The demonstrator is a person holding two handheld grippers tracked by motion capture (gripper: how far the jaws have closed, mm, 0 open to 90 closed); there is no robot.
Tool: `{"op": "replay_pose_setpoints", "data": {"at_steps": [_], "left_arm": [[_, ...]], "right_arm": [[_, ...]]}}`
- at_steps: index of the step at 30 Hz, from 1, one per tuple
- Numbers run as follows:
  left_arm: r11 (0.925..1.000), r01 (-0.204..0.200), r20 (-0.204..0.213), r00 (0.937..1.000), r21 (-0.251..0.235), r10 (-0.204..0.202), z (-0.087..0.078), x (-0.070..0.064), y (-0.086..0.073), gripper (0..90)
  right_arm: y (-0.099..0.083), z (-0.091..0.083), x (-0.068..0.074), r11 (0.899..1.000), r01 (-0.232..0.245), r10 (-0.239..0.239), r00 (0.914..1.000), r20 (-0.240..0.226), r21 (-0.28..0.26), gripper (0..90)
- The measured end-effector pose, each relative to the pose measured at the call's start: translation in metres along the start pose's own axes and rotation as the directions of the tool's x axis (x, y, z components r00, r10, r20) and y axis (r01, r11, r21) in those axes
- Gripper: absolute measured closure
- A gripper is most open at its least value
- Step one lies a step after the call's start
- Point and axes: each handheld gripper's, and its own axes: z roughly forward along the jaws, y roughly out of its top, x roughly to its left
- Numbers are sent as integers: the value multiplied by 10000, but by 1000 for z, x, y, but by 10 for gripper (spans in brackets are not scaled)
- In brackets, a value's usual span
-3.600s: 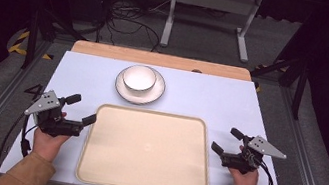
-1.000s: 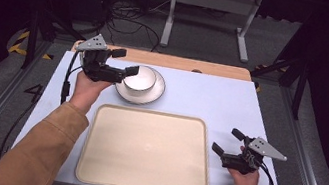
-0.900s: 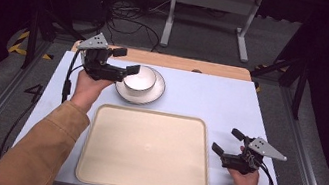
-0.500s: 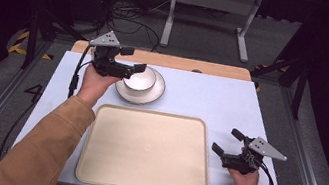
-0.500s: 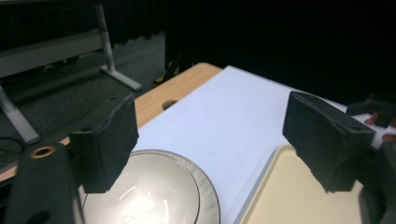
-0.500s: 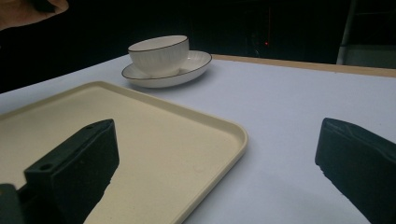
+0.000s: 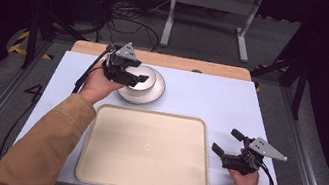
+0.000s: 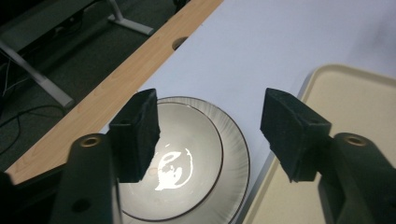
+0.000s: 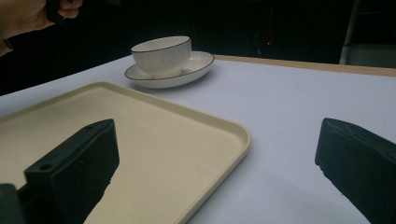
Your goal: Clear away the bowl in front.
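Observation:
A white ribbed bowl (image 7: 144, 78) (image 8: 187, 149) (image 9: 161, 55) sits in a white plate (image 7: 151, 96) (image 8: 236, 158) (image 9: 196, 65) at the back of the table. My left gripper (image 7: 129, 74) (image 8: 210, 135) hovers just above the bowl, jaws open, one jaw over the bowl's rim and the other past the plate's edge. A cream tray (image 7: 142, 149) (image 8: 364, 102) (image 9: 154, 140) lies at the front middle, with nothing on it. At the tray's right edge my right gripper (image 7: 228, 143) (image 9: 215, 172) rests open, near the table surface.
The table (image 7: 212, 100) has a pale blue-white top, with a wooden strip (image 7: 182, 63) (image 8: 107, 88) along its back edge. Behind it on the floor are cables (image 7: 120, 14) and a metal stand (image 7: 208, 3). Dark frame rails run along both sides.
My left gripper travelled from the tray's left side up to the back of the table and now hangs over the bowl, shifting right in the last second. The right gripper stayed put.

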Motion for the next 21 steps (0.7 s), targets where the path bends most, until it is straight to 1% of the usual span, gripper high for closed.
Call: {"op": "replay_pose_setpoints", "data": {"at_steps": [1,3,4,5,6,8,9,10,11,12,14,15,16,18,19,20,21], "left_arm": [[9997,-60,117,9999,217,57,2,0,0,421],[9975,-171,188,9997,692,158,7,1,-1,420],[9963,-198,224,9996,842,180,9,1,-1,420],[9936,-287,402,9989,1091,244,12,1,-2,421],[9900,-415,388,9986,1351,366,15,0,-2,428],[9848,-621,441,9975,1623,557,19,-1,-2,455],[9819,-670,453,9972,1770,599,21,-1,-2,454],[9789,-661,550,9969,1934,564,23,0,-2,448],[9754,-654,722,9961,2104,512,27,1,-2,436],[9698,-725,768,9955,2328,560,30,1,-2,429],[9625,-858,573,9957,2575,734,34,0,-3,424],[9605,-866,647,9953,2643,719,36,0,-4,434],[9586,-937,721,9944,2690,770,38,0,-4,465],[9528,-1086,698,9933,2836,924,42,-1,-5,491],[9457,-1185,770,9920,3028,997,44,-1,-5,500],[9375,-1351,755,9903,3207,1169,46,-1,-5,503],[9318,-1421,739,9895,3339,1244,48,-1,-5,512]], "right_arm": [[0,0,0,10000,10,-10,10000,-6,18,0],[0,0,0,10000,3,-3,10000,-9,32,0],[0,0,0,10000,-12,12,10000,-15,17,0],[0,0,0,10000,-26,26,10000,-19,15,0],[0,0,0,10000,-46,46,10000,-23,20,0],[0,0,0,10000,-69,69,10000,-28,17,0],[0,0,0,10000,-89,89,10000,-40,14,0],[0,0,0,10000,-78,78,10000,-60,25,0],[0,1,0,9999,-101,102,9999,-83,46,1],[0,1,0,9999,-143,144,9998,-121,64,2],[0,1,0,9999,-150,150,9998,-138,58,2],[0,0,0,9999,-145,146,9998,-148,53,2],[0,0,-1,9999,-142,142,9998,-155,61,2],[0,0,-1,9999,-150,151,9998,-159,68,2],[0,0,-1,9998,-155,157,9997,-168,78,3],[0,1,0,9998,-162,163,9997,-175,87,3],[0,1,0,9998,-166,168,9997,-190,93,4]]}}
